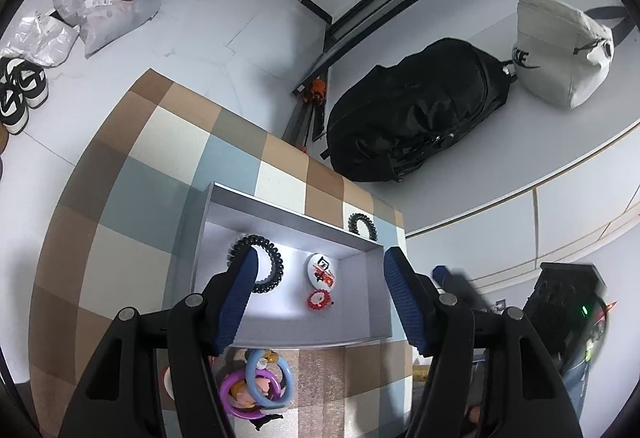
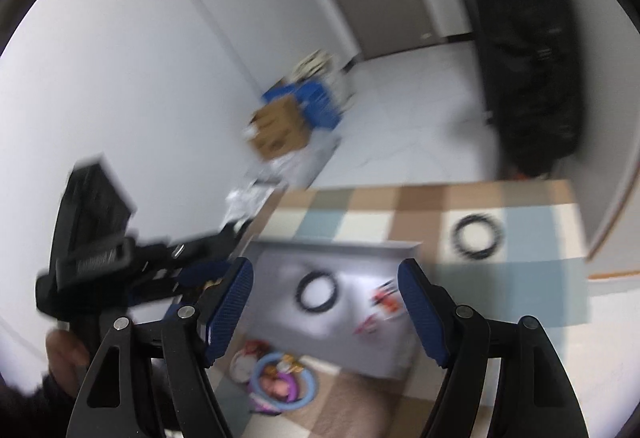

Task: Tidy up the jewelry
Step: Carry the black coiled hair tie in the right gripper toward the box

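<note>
Sitting inside the grey tray point(image 1: 224, 230) already are one black coil band point(image 1: 262, 266), a round badge point(image 1: 322, 269) and a red piece point(image 1: 319, 299). I still have a second coil band point(image 1: 362, 226) on the checkered surface point(image 1: 132, 174) behind the tray, and the coloured rings point(image 1: 266, 386) in front. My left gripper point(image 1: 320, 302) and right gripper point(image 2: 326, 312) both hang open and empty.

A matt grey tray point(image 1: 360, 322) with a smooth, card-like finish sits on a checked cloth table point(image 1: 132, 198). Inside, a glossy black spiral plastic hair tie point(image 1: 276, 266) lies at nine o'clock of a shiny round badge point(image 1: 322, 268). The left hand-held gripper point(image 1: 316, 298) has ribbed blue pads point(image 1: 236, 302) on matt black plastic arms.
</note>
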The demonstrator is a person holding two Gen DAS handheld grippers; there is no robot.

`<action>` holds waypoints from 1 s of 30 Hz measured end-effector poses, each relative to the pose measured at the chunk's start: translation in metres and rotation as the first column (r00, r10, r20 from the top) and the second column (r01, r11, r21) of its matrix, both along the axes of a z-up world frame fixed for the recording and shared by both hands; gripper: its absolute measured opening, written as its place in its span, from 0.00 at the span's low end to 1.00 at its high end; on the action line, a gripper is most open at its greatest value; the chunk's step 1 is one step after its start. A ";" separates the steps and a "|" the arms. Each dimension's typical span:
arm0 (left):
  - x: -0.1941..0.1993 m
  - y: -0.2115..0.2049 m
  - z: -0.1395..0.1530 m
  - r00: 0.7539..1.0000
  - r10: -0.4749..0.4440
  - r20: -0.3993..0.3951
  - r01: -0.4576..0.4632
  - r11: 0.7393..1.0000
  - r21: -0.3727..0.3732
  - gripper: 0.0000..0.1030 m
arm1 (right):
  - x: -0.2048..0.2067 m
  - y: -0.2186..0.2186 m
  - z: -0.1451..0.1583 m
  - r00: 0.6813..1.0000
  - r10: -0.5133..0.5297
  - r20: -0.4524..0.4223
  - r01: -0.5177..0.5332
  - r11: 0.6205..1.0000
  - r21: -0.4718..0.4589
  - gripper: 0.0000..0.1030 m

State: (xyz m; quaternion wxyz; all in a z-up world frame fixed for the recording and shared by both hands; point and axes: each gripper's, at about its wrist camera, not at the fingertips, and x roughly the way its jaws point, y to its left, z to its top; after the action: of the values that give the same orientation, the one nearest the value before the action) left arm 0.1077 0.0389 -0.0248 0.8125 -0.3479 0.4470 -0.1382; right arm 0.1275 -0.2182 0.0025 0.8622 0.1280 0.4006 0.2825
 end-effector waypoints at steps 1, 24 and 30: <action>-0.001 0.001 0.000 1.000 0.002 -0.001 -0.002 1.000 -0.001 0.59 | 0.005 -0.011 0.002 0.998 -0.059 -0.008 0.058 0.998 -0.018 0.73; -0.007 0.031 0.001 0.992 0.123 0.003 -0.123 0.981 0.153 0.59 | 0.120 0.006 -0.083 0.983 -0.134 -0.124 0.053 0.859 -0.508 0.19; -0.014 0.040 -0.001 0.988 0.153 -0.001 -0.151 0.972 0.178 0.59 | 0.105 0.008 -0.082 0.992 -0.084 -0.098 0.016 0.835 -0.551 0.08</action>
State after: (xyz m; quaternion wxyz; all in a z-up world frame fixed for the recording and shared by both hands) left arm 0.0934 0.0786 -0.0261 0.8451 -0.3082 0.4356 -0.0326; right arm 0.2322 -0.2100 -0.0794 0.8446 -0.0975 0.5113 0.1252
